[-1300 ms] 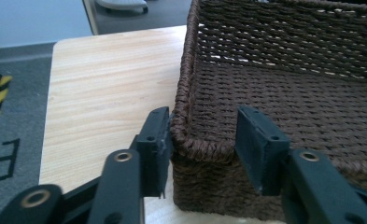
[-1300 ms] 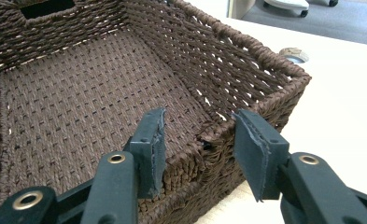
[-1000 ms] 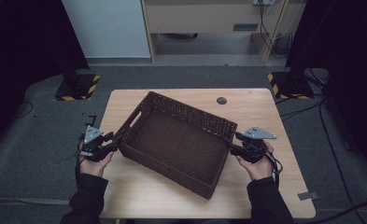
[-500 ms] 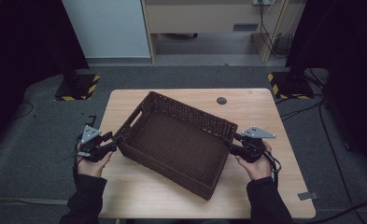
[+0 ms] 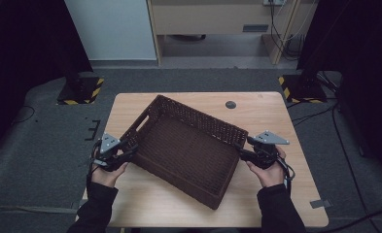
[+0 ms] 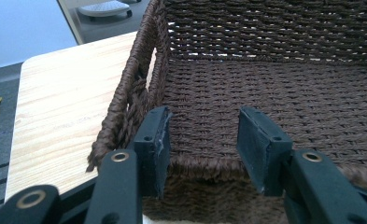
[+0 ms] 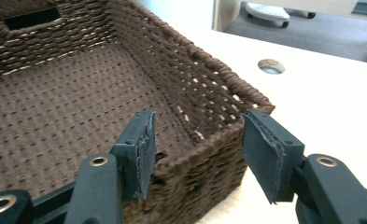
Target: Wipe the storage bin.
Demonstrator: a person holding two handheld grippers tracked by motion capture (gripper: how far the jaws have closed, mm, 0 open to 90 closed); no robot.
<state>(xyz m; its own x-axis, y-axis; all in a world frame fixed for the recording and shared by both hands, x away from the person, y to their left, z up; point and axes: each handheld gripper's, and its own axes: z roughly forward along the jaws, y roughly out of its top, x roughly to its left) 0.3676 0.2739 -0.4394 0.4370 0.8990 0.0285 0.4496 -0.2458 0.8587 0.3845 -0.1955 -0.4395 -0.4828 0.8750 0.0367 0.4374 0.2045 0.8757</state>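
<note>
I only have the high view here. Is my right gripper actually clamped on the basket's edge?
Observer: No. The right gripper has its jaws just been opening; the basket wall stands between them, and the outer pad is clear of it.
Operator: And the left one?
Observer: The left gripper is open, its jaws at the rim beside a corner, pinching nothing.

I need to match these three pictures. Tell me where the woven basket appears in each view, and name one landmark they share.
High view: the woven basket lies askew mid-table.
Left gripper view: it fills the upper right, its near wall behind the jaws.
Right gripper view: it fills the left, a corner between the jaws.
Shared landmark: the light wooden table.
</note>
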